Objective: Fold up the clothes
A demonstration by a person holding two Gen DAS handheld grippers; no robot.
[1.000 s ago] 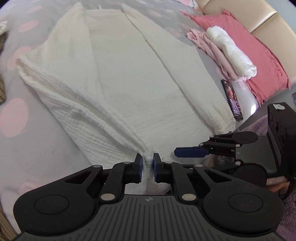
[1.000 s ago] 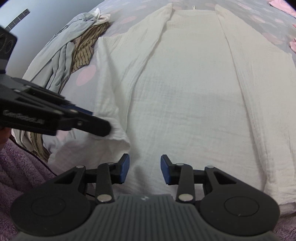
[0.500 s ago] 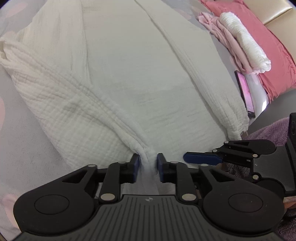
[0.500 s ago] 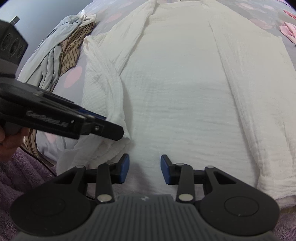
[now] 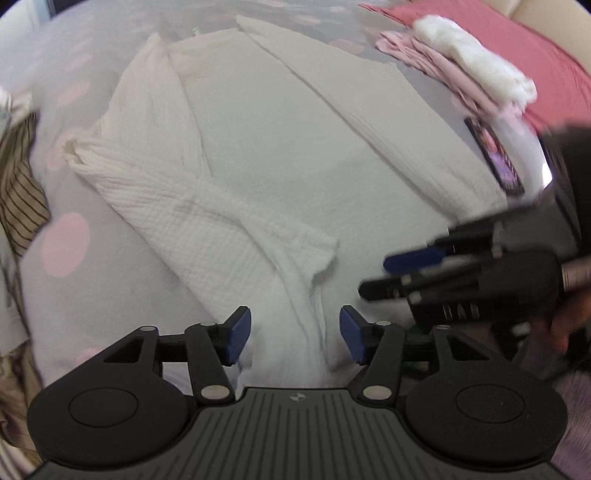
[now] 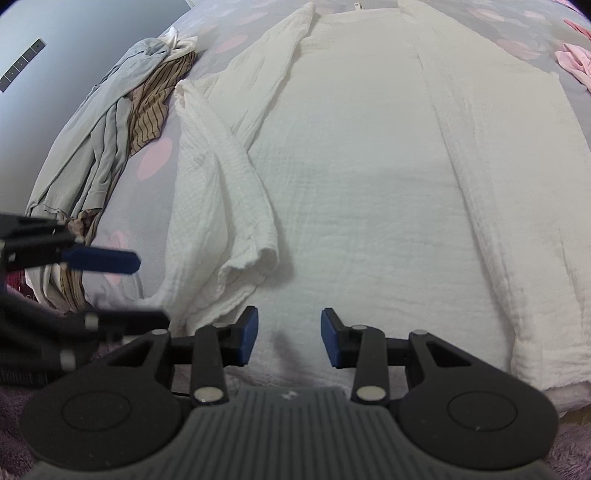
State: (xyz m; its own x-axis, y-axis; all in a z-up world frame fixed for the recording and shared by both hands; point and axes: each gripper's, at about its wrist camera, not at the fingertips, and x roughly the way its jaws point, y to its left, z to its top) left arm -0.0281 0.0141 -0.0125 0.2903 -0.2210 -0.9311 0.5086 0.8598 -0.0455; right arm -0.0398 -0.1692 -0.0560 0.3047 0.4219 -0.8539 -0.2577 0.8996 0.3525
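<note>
The cream crinkled cotton garment [image 6: 362,177] lies spread flat on the grey pink-dotted bedsheet [image 5: 62,266], one sleeve folded inward. The left gripper [image 5: 295,334] is opening, gripping nothing; the right gripper [image 6: 289,338] hovers half-open, empty

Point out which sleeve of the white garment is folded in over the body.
The sleeve beside the striped clothes: it lies angled inward, cuff on the body panel.

A big bed [image 6: 155,162] is wearing a grey sheet with pink dots. A pink pillow [image 5: 524,48] is lying at its head, beside a tan padded headboard [image 5: 546,7]. A plain pale wall [image 6: 55,55] is standing behind. Soft daylight is filling the room.
</note>
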